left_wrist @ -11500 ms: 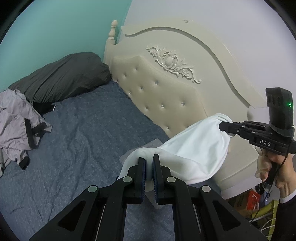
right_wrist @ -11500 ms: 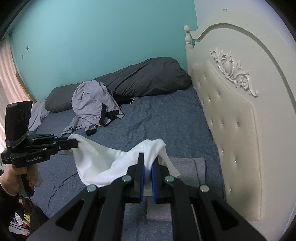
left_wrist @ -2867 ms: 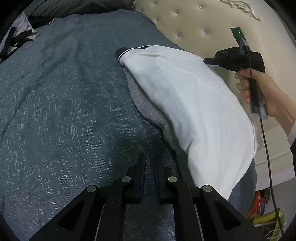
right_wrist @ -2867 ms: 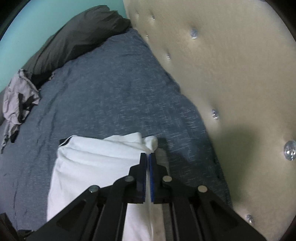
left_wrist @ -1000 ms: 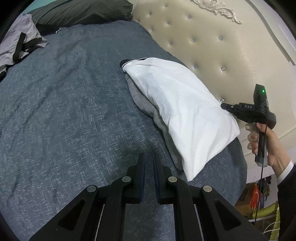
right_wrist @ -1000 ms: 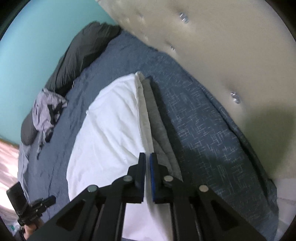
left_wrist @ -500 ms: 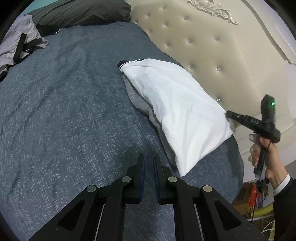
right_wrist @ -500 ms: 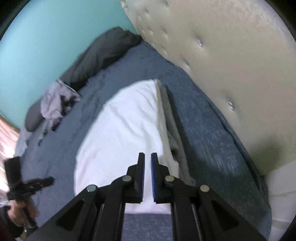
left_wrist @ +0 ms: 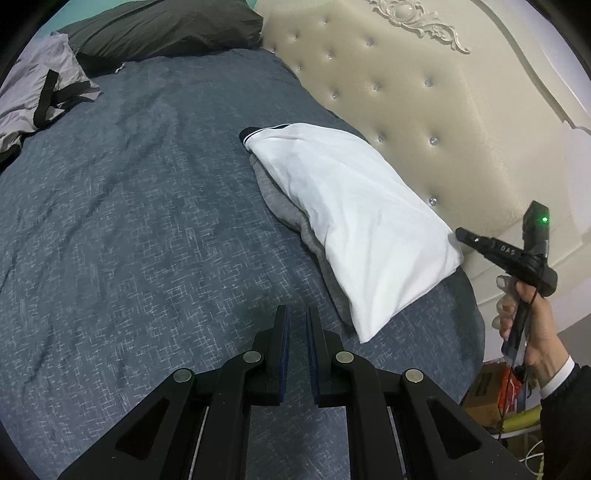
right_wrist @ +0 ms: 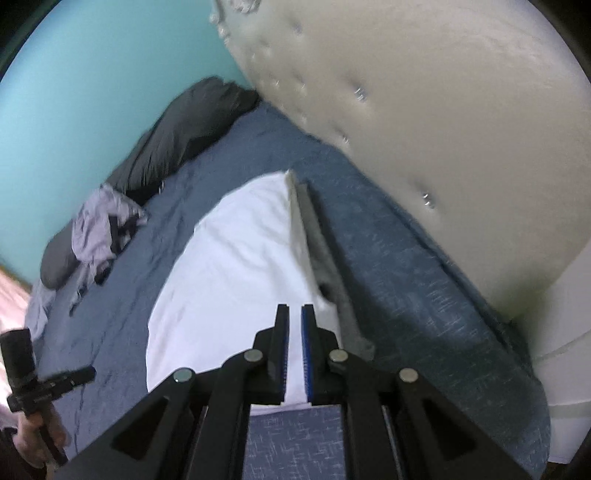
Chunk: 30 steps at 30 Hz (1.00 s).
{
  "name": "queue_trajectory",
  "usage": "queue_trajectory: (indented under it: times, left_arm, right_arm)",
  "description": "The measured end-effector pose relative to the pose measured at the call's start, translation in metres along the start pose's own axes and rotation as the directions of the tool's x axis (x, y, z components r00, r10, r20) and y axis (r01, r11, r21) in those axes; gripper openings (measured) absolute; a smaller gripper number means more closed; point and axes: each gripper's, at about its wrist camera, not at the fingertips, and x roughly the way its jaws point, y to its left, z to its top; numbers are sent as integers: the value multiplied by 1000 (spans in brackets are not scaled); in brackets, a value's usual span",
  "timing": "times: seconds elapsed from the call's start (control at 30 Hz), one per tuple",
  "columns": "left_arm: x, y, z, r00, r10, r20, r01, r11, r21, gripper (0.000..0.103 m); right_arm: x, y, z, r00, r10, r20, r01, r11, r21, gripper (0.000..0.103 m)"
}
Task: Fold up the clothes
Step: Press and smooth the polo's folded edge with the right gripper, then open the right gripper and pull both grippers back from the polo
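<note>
A folded white garment (left_wrist: pixel 351 221) lies on top of a folded grey garment (left_wrist: pixel 284 212) on the blue bedspread (left_wrist: pixel 129 221), close to the headboard. My left gripper (left_wrist: pixel 297 314) hovers over the bedspread just short of the pile's near corner, shut with nothing between its fingers. My right gripper (left_wrist: pixel 460 233), held by a hand (left_wrist: pixel 532 325), sits just off the white garment's right corner, apart from it. In the right wrist view the white garment (right_wrist: pixel 229 277) and the grey edge (right_wrist: pixel 325 258) lie below my right gripper (right_wrist: pixel 294 308), shut and empty. The left gripper (right_wrist: pixel 88 373) shows at the lower left.
A dark grey pillow (left_wrist: pixel 166 29) lies at the far end of the bed. Crumpled lilac-grey clothes (left_wrist: pixel 37 85) sit at the far left. The cream tufted headboard (left_wrist: pixel 443 110) runs along the right. Boxes (left_wrist: pixel 491 387) stand on the floor past the bed's corner.
Both grippers earlier held the white garment up; it now lies released on the grey one. Over the last second the right gripper drew back from its corner. The left gripper stayed put.
</note>
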Motion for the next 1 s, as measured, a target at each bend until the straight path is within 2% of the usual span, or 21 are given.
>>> queue_trajectory:
  times: [0.13, 0.27, 0.37, 0.8, 0.9, 0.97, 1.0]
  left_arm:
    - [-6, 1, -4, 1000, 1, 3, -1, 1000, 7, 10]
    - [-11, 3, -5, 1000, 6, 9, -6, 1000, 12, 10]
    - [-15, 3, -5, 1000, 8, 14, -9, 1000, 13, 10]
    - [-41, 1, -9, 999, 13, 41, -14, 999, 33, 11]
    - [-51, 1, -8, 998, 17, 55, -19, 999, 41, 14]
    - [-57, 2, -8, 998, 19, 63, -21, 999, 45, 20]
    - [-60, 2, -8, 998, 19, 67, -22, 999, 46, 23]
  right_arm:
    - [10, -6, -8, 998, -52, -26, 53, 998, 32, 6]
    - [6, -21, -14, 997, -83, 4, 82, 992, 95, 6]
    - [-4, -23, -18, 996, -92, 23, 89, 991, 98, 6]
    - [-30, 25, -26, 992, -99, 79, 95, 993, 64, 6]
    - [-37, 38, -27, 991, -101, 92, 96, 993, 61, 7]
    - [-41, 46, -29, 990, -103, 100, 98, 994, 57, 12]
    - [-44, 51, -30, 989, -105, 103, 100, 993, 55, 24]
